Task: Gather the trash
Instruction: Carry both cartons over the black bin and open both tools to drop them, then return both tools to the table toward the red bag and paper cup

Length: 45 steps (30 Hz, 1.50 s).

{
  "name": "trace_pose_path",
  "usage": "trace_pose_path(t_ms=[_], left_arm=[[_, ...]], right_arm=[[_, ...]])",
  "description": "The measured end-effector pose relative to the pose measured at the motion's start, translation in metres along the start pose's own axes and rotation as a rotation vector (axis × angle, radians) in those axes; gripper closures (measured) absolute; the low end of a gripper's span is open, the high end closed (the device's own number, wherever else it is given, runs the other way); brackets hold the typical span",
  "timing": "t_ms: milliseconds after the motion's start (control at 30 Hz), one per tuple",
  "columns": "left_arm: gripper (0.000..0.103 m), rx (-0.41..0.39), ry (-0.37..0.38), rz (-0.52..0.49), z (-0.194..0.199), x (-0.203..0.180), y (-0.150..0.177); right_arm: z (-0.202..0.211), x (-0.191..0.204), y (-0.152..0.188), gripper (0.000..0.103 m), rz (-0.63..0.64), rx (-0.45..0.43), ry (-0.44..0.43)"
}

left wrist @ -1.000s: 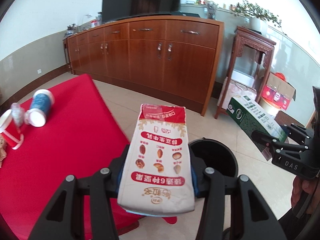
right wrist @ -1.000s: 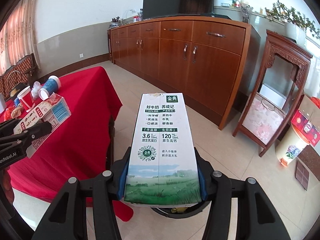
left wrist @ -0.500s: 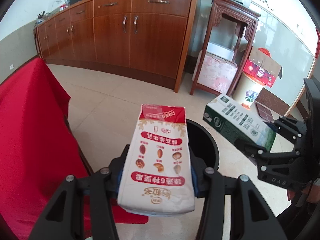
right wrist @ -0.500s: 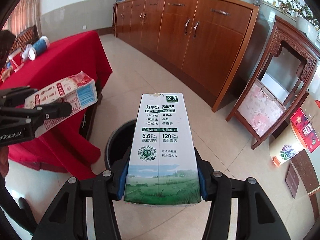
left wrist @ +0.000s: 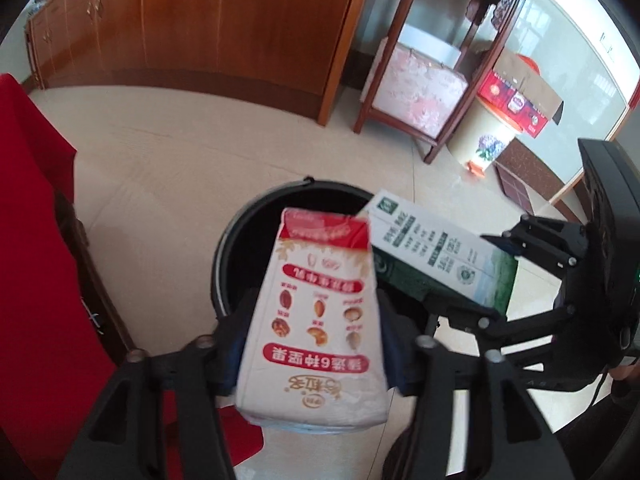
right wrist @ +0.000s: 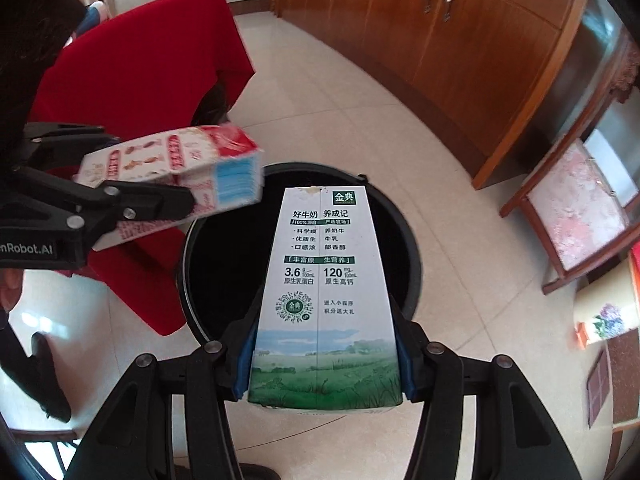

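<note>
My left gripper (left wrist: 316, 344) is shut on a red and white milk carton (left wrist: 320, 320) and holds it tilted over the black trash bin (left wrist: 240, 232). My right gripper (right wrist: 324, 356) is shut on a green and white milk carton (right wrist: 324, 292), also over the bin (right wrist: 412, 248). Each gripper shows in the other view: the right one (left wrist: 472, 280) with its green carton (left wrist: 440, 248), the left one (right wrist: 192, 196) with its red carton (right wrist: 172, 160). The two cartons are close together above the bin mouth.
The red-clothed table (left wrist: 28, 280) stands left of the bin and also shows in the right wrist view (right wrist: 132, 64). A wooden sideboard (left wrist: 240, 20) lines the far wall. A carved wooden stand (left wrist: 432, 80), a flowered pot (left wrist: 488, 136) and cardboard boxes (left wrist: 520, 96) stand to the right.
Both grippers have tilted down and moved in over the bin, bringing the two cartons closer together. The table top with cups has left the view.
</note>
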<state>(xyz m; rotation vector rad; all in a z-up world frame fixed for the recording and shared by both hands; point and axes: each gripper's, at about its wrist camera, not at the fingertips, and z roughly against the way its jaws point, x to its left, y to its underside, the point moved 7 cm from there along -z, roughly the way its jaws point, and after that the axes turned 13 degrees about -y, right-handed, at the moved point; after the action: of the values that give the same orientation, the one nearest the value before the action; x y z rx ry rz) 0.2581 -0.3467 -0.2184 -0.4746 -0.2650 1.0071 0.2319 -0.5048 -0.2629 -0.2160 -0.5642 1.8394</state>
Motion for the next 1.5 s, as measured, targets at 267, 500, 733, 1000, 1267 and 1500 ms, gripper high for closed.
trace_pose_path(t_ms=[267,500,733,1000,1267,1500], left_arm=[[0.012,-0.079,-0.182,0.058,0.033,0.032,0.005],[0.010,-0.129,-0.245,0.067,0.056,0.042,0.014],[0.010,-0.152,-0.258,0.051,0.067,0.037,0.009],[0.010,-0.181,-0.267,0.027,0.091,0.038,0.011],[0.010,-0.229,-0.289,0.049,0.120,0.053,0.014],[0.008,-0.267,-0.314,0.102,0.145,0.086,0.027]], right_arm=[[-0.005,-0.044,0.016,0.010,-0.095,0.006,0.080],[0.023,-0.043,0.009,0.001,-0.201,-0.062,0.107],[0.036,-0.023,0.000,0.001,-0.193,-0.080,0.131],[0.055,-0.006,-0.008,0.001,-0.215,-0.116,0.132],[0.066,0.023,-0.016,0.001,-0.226,-0.151,0.109],[0.076,0.057,-0.033,0.001,-0.197,-0.206,0.111]])
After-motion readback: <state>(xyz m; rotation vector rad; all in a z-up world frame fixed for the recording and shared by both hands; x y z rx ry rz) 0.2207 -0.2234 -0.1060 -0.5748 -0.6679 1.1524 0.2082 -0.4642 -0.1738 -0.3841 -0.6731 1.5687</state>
